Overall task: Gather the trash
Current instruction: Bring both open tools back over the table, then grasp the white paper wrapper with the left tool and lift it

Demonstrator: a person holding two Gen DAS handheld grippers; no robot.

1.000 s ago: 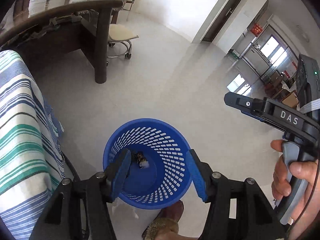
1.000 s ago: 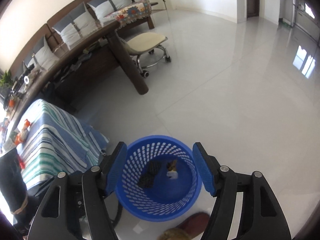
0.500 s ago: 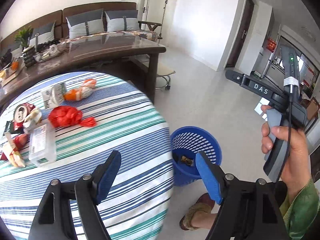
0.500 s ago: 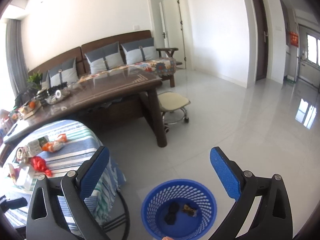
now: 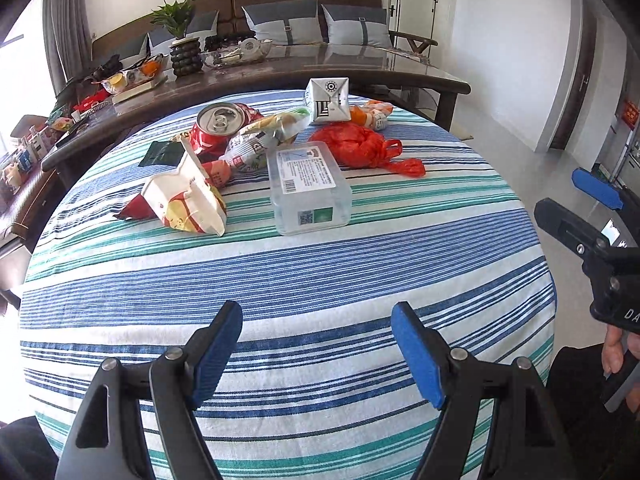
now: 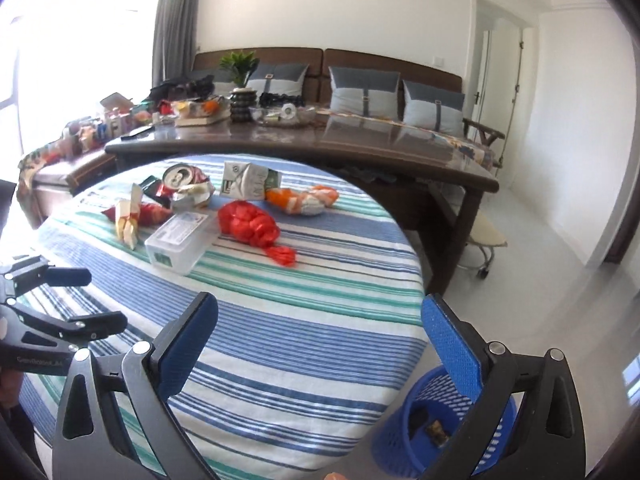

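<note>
Both pairs of blue fingers gape wide, holding nothing: left gripper (image 5: 316, 344) low centre over the striped bench (image 5: 320, 264), right gripper (image 6: 320, 336) likewise. Trash clusters upper centre: clear plastic box (image 5: 308, 186), red bag (image 5: 356, 146), crushed can (image 5: 218, 124). Lower right, blue basket (image 6: 404, 436) holds scraps

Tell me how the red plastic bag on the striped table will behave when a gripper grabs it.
The red plastic bag looks crumpled and thin, so it will probably squash and hang floppy. Likely very light. Its loose tail may trail or snag the clear box beside it.
</note>
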